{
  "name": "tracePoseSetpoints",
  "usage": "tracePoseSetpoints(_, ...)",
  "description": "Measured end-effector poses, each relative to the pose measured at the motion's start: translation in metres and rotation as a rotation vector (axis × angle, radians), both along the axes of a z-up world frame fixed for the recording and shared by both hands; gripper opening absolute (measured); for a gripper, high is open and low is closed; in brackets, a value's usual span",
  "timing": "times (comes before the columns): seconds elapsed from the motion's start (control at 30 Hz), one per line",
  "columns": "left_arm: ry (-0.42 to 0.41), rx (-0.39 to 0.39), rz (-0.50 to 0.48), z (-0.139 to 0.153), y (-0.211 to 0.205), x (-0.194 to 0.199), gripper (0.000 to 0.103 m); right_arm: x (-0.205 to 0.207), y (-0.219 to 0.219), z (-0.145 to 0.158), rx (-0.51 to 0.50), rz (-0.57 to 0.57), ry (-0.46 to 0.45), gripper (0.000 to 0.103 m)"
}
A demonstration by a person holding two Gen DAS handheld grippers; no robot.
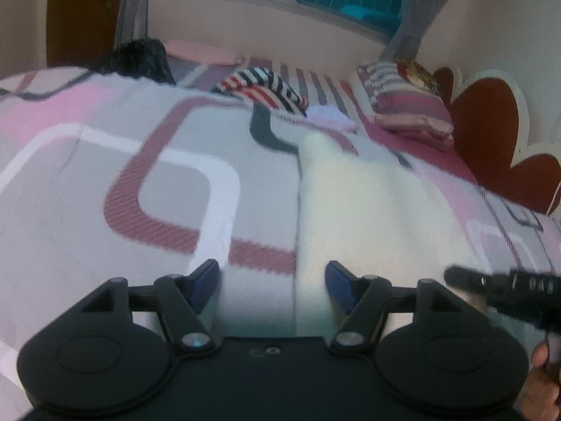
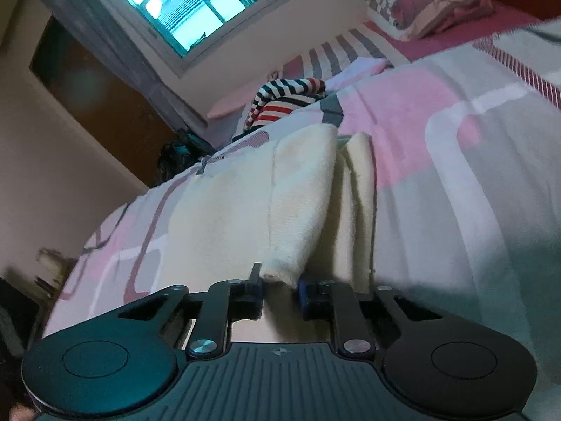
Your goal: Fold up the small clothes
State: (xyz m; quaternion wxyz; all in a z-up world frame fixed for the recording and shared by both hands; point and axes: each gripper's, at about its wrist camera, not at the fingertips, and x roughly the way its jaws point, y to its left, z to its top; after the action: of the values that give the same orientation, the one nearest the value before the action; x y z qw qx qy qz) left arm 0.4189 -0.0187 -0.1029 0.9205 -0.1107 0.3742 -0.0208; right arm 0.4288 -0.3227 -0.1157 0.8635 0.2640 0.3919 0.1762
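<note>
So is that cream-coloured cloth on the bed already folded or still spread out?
Partly folded: the cream cloth shows a flap doubled over lengthwise, while its other side lies flat on the bedspread.

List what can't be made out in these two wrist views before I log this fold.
- Left wrist view: the cream garment is motion-blurred; its near edge is hidden behind the left gripper.
- Right wrist view: whether the right gripper truly pinches the cream corner; the contact is hidden.
- Striped garment: small, partly behind the bedcover.
- Dark heap: blurred, unidentifiable.
</note>
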Motion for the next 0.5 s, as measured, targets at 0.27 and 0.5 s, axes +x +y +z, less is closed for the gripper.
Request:
tracePoseSetpoints(0.27,0.009,0.033,-0.063,0.004,-0.021,0.008,0.065,-0.013,-0.012,0.016,-0.023,0.005,-0.054,0.015)
tracePoseSetpoints(0.5,0.025,0.106,-0.112,-0.002,-0.035,0.009,0.068,-0.007,-0.022,-0.009,-0.002,-0.028,0.000,0.015)
